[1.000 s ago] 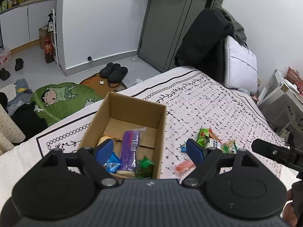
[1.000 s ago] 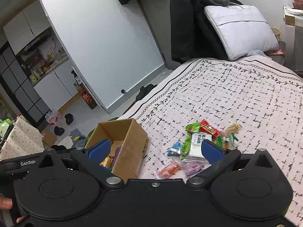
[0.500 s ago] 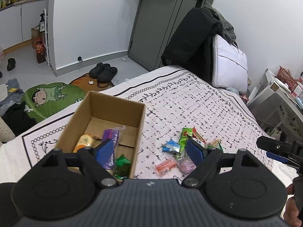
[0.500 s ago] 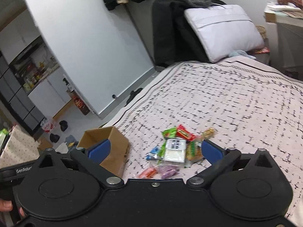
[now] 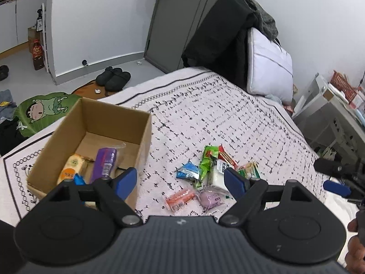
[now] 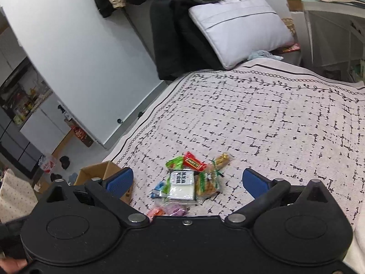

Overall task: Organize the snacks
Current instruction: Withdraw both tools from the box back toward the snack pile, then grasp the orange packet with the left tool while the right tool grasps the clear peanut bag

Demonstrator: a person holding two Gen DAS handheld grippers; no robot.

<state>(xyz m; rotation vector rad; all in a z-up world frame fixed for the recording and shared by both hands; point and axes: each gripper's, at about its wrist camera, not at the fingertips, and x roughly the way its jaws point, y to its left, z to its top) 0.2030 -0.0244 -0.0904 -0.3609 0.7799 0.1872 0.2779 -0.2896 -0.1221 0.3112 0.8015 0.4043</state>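
Note:
A brown cardboard box point(image 5: 146, 125) stands on the patterned bedspread and holds a purple packet point(image 5: 105, 162), a yellow-orange packet point(image 5: 71, 169) and a blue one. Right of it lies a heap of loose snacks: a white packet point(image 5: 216, 173), green wrappers point(image 5: 206, 159), a blue packet point(image 5: 188, 171), an orange one point(image 5: 180, 197) and a lilac one point(image 5: 211, 198). My left gripper point(image 5: 180, 181) is open and empty, hovering over the heap's near side. My right gripper point(image 6: 188, 181) is open and empty too, above the same heap point(image 6: 182, 186). The box corner point(image 6: 100, 171) shows at its left.
A white pillow point(image 5: 269, 66) and dark clothes point(image 5: 219, 34) lie at the bed's far end. A desk with clutter point(image 5: 337, 105) stands right of the bed. Slippers point(image 5: 114, 77) and a cartoon mat point(image 5: 43, 111) are on the floor beyond the box. The far bedspread point(image 6: 285, 118) is bare.
Both grippers have shifted right, from over the box toward the snack heap, staying open. The box has slid left in both views and the heap now sits between the right gripper's fingers.

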